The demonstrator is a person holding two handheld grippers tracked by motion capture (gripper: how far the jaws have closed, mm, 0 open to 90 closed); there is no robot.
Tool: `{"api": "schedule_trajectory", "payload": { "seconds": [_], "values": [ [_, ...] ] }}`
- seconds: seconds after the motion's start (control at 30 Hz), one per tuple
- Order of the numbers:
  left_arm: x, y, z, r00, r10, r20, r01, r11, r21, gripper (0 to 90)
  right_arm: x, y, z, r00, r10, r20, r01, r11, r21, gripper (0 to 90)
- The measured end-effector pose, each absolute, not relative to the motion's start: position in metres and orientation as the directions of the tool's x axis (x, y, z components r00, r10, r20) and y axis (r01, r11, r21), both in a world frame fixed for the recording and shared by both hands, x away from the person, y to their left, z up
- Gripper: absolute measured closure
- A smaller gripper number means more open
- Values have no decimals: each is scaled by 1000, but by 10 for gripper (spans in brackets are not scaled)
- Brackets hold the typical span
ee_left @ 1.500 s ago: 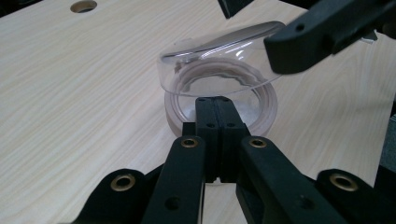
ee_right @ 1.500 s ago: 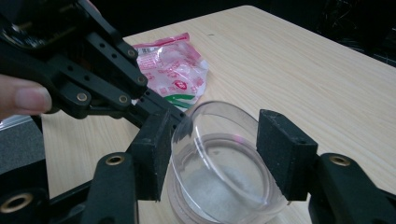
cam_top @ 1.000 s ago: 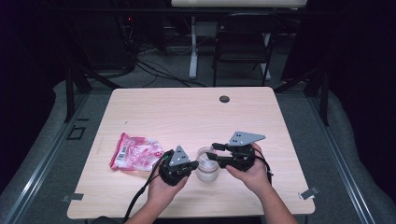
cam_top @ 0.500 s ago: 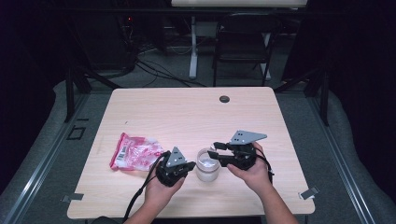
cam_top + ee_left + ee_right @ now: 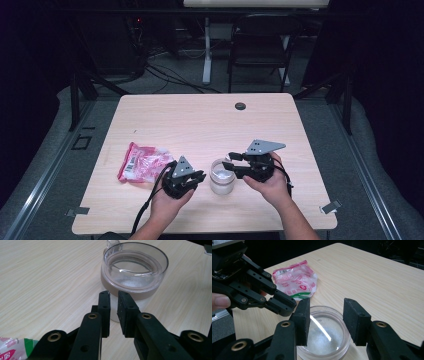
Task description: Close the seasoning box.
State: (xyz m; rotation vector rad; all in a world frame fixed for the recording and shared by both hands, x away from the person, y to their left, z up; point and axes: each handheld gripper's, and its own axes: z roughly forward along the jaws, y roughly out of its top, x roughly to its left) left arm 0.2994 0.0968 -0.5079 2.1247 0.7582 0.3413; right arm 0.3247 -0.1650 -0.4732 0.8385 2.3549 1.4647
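Note:
A clear plastic jar [image 5: 221, 176] stands open near the table's front edge, with a thin layer of white powder inside. To its left my left gripper [image 5: 200, 176] points at the jar's side wall, its jaws shut with nothing between them. Seen from the left gripper view, the jar [image 5: 135, 270] sits just past the left gripper [image 5: 113, 297]. My right gripper [image 5: 230, 161] is held open over the jar's mouth from the right. In the right gripper view, the right gripper [image 5: 325, 312] frames the jar [image 5: 324, 336] below, and the left gripper [image 5: 287, 306] reaches toward the rim.
A crumpled pink and white plastic bag [image 5: 142, 162] lies on the wooden table [image 5: 200, 125] left of my left hand. A black grommet [image 5: 240, 106] sits near the far edge. A chair [image 5: 260, 45] and cables are on the floor beyond.
My left gripper has shifted slightly left, away from the jar. The right gripper and the jar have stayed where they were.

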Motion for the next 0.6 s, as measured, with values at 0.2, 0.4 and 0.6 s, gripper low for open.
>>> {"api": "schedule_trajectory", "payload": {
  "seconds": [0.2,0.4,0.6],
  "values": [
    [300,100,-507,772,635,-28,404,-457,793,750,325,-166,-473,-802,589,97,342,320,884,571],
    [302,106,-505,759,651,-19,406,-451,795,696,325,-166,-473,-802,589,96,343,323,882,569],
    [307,124,-499,723,690,-7,414,-425,805,626,325,-168,-472,-800,592,95,342,319,884,565]
  ]
}}
